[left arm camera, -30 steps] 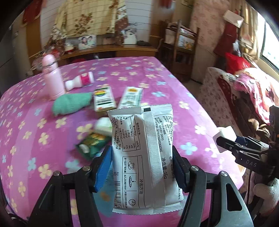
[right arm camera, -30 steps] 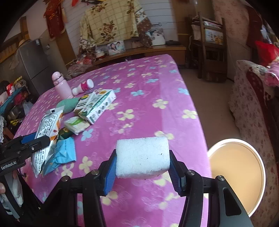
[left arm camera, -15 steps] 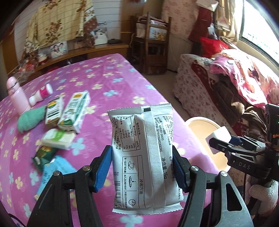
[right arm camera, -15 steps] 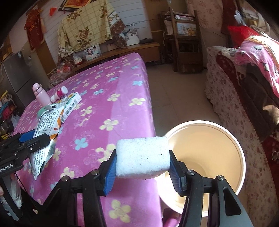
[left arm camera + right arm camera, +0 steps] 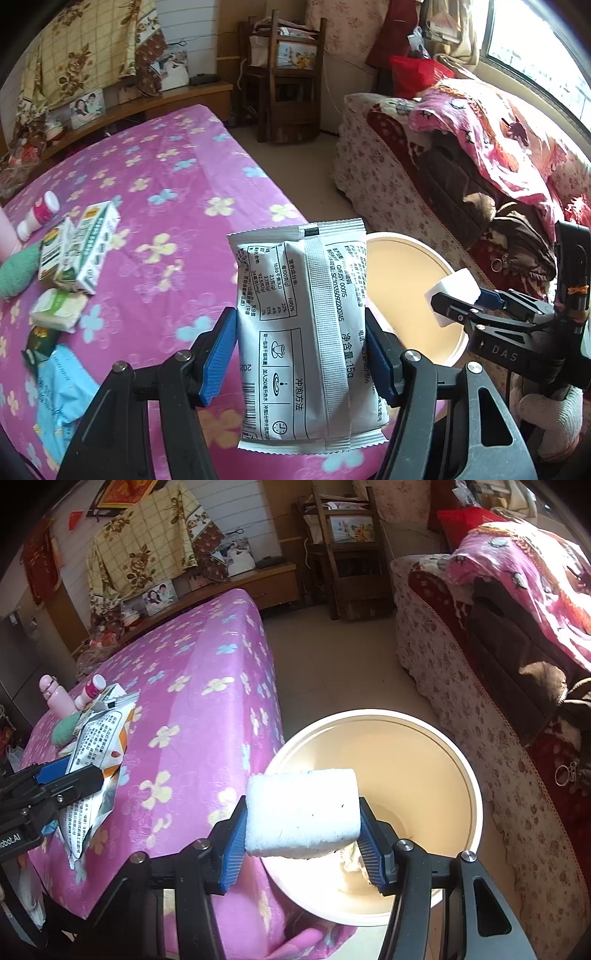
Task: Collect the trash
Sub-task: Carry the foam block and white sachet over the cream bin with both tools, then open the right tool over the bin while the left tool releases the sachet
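Two grippers are each carrying one piece of trash near the table's right edge. The left gripper is clamping a white sachet between its blue pads, and the right gripper is squeezing a white foam block the same way.

The block is hanging over the open bin, just inside its near-left rim; crumpled paper is showing at the bottom. The bin is standing on the floor right beside the table edge, between the table and a floral-covered sofa. Bare floor is stretching away beyond the bin toward a wooden chair, leaving room on that side, while the sofa is crowding the bin's right.

The sachet is standing upright, its long axis vertical, back seam and printed panel facing the camera, top seal up. It is sitting over the table's edge, its right side overlapping the bin's rim in the left view. The block is lying with its long axis across the fingers.

On the pink flowered cloth, well to the left, more items are lying together — two cartons, a green cloth, a small white pack, a blue wrapper and a pink bottle. Sunlight is falling across the bin and sofa.
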{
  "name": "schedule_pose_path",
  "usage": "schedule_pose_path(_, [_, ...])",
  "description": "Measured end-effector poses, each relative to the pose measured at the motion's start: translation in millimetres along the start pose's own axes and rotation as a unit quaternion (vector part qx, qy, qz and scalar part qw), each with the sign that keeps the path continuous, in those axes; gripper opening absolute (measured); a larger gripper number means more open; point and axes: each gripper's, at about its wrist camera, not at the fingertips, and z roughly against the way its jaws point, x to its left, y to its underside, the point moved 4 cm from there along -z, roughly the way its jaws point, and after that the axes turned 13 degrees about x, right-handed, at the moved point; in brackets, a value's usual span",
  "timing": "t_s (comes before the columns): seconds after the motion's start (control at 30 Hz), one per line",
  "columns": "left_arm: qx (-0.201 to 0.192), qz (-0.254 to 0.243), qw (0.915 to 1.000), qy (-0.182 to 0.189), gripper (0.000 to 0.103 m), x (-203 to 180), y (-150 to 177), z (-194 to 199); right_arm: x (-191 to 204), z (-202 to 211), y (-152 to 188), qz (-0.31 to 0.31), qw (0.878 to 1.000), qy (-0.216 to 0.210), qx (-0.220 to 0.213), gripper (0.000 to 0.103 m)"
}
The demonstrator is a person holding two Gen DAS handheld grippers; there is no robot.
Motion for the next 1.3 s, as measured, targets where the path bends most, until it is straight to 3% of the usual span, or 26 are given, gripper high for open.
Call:
schedule_pose_path(0.7, [0.018, -0.019, 0.9969, 0.075, 0.067, -60, -24, -37, -57, -23, 10, -0.060, 0.998, 0.016, 0.026, 0.060])
schedule_pose_path(0.9, [0.008, -0.015, 0.9943, 0.105, 0.073, -66, -28, -37, -70, -32, 10, -0.087, 0.995, 0.010, 0.042, 0.068])
schedule_pose_path(1.1, [0.002, 0.008, 0.9908, 0.135, 0.080, -61, -31, -37, -76, -29, 11, -0.103, 0.994, 0.005, 0.036, 0.070])
schedule_pose_path(1.3, [0.003, 0.011, 0.9911, 0.133, 0.080, -56, -29, -39, -77, -25, 10, -0.106, 0.994, 0.007, 0.032, 0.070])
